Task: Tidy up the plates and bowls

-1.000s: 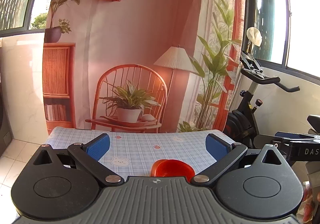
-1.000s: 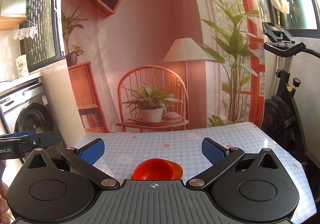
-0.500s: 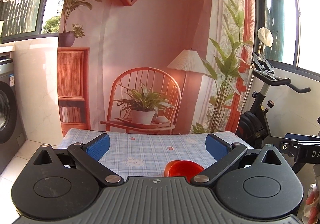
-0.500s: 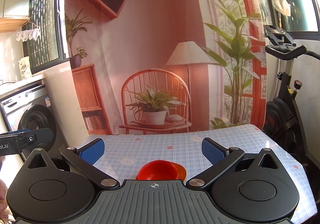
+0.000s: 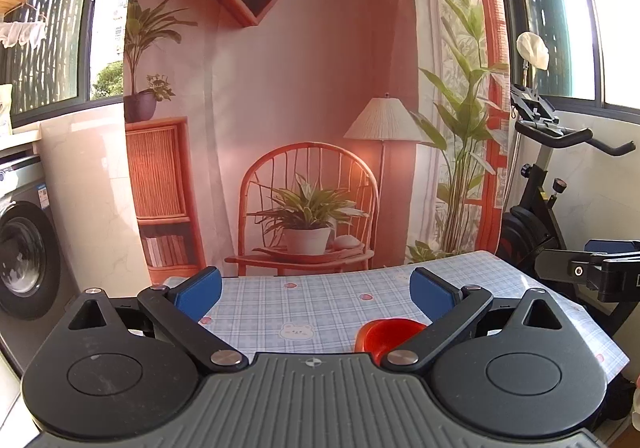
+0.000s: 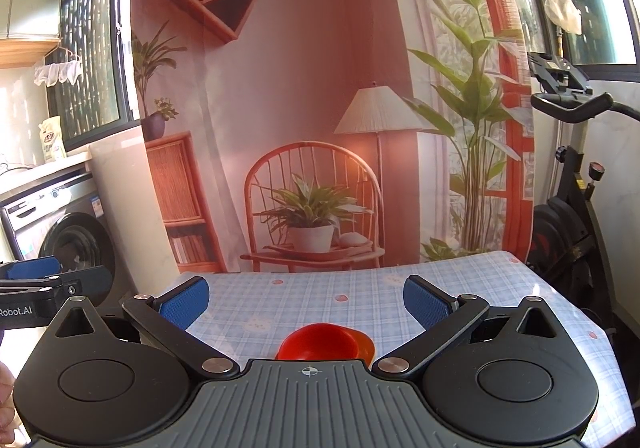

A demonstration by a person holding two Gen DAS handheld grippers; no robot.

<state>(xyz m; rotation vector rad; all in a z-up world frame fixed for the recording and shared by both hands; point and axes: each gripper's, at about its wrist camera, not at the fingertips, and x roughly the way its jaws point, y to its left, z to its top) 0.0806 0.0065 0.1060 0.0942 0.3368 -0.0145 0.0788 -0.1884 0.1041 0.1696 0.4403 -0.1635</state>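
- Our left hand-held gripper (image 5: 316, 292) and right hand-held gripper (image 6: 306, 298) are both spread wide, holding nothing.
- The red bowl (image 6: 318, 342) sits just ahead on the worktop (image 6: 360, 288), an orange dish (image 6: 365, 346) seemingly under it.
- We judge sorting barely begun.

The left tool (image 5: 316, 286) is held level, its blue-padded fingers (image 5: 199, 290) spread wide with nothing between them. The right tool (image 6: 306, 294) sits alongside, likewise level, spread wide and empty.

Checked tablecloth (image 5: 320, 308); printed backdrop (image 5: 304, 88); exercise bike (image 6: 572, 208); washing machine (image 6: 76, 244).
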